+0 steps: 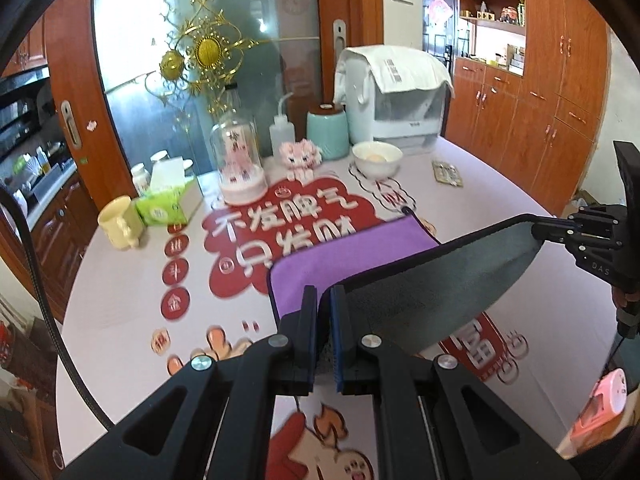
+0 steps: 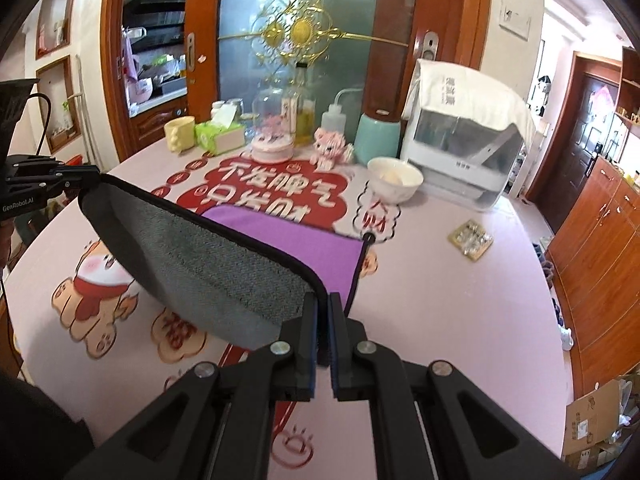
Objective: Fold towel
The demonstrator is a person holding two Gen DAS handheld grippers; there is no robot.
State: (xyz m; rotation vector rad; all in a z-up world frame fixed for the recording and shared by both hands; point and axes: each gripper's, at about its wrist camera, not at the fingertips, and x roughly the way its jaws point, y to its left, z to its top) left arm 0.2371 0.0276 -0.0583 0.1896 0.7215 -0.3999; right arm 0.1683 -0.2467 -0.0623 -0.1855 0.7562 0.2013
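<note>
Pinching both near corners of the grey-and-purple microfibre towel (image 1: pixel 420 280) tightly in my left gripper (image 1: pixel 325 320) and right gripper (image 2: pixel 324 324), its far half on the pink printed tablecloth (image 2: pixel 460 300), I risk a skewed fold if either thin corner slips.

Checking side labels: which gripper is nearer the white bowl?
Right. The right gripper holds the towel corner on the white bowl side; the left gripper holds the opposite corner.
</note>
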